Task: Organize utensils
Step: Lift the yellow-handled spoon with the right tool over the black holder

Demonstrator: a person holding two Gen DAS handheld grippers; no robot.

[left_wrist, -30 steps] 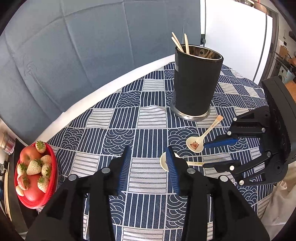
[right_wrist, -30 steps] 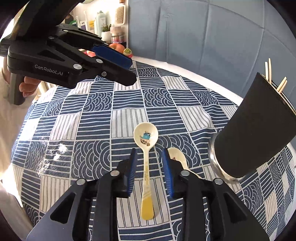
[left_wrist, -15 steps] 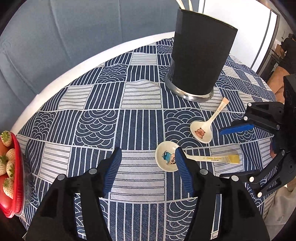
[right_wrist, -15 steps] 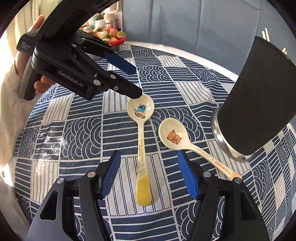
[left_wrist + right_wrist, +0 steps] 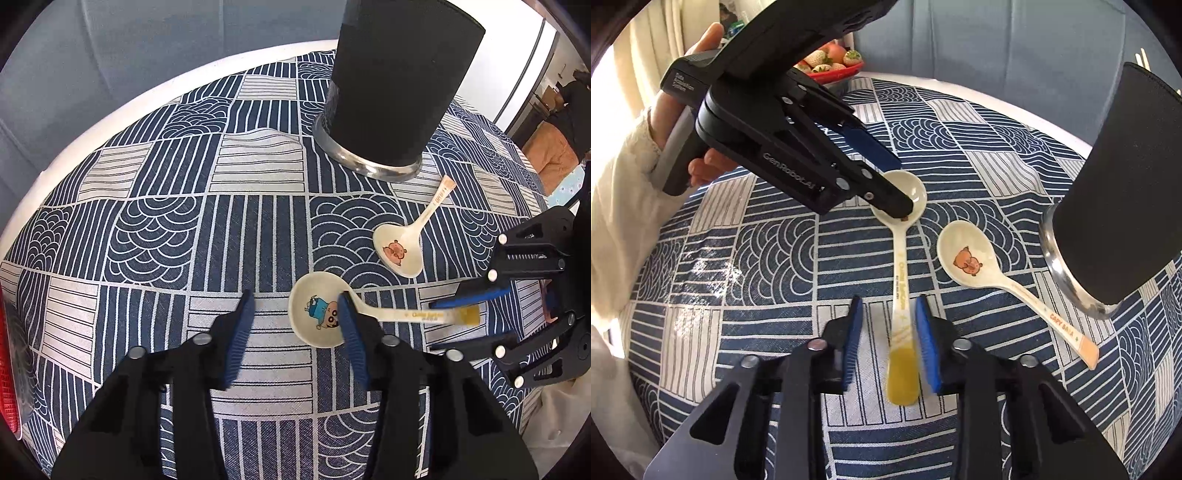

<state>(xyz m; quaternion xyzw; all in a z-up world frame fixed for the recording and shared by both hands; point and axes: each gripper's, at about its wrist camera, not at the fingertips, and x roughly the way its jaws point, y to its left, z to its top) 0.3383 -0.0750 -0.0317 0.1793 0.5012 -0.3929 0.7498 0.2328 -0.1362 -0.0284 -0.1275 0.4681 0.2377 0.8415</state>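
While both jaws close, yellow-handled spoon (image 5: pixel 903 295) between right gripper (image 5: pixel 890 341), left gripper (image 5: pixel 295 325) apart

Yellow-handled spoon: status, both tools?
Right tool just closing, yellow-handled spoon handle between pads, not clamped. Left tool just closing, one finger in its bowl. Second spoon, black holder alongside, not blocking.

The left gripper's (image 5: pixel 894 184) near finger is covering the cartoon in the yellow-handled spoon's (image 5: pixel 899 295) bowl. The black utensil holder's (image 5: pixel 395 85) rim is running off the top edge, and the red fruit basket (image 5: pixel 7 369) is showing only a sliver at the left edge.
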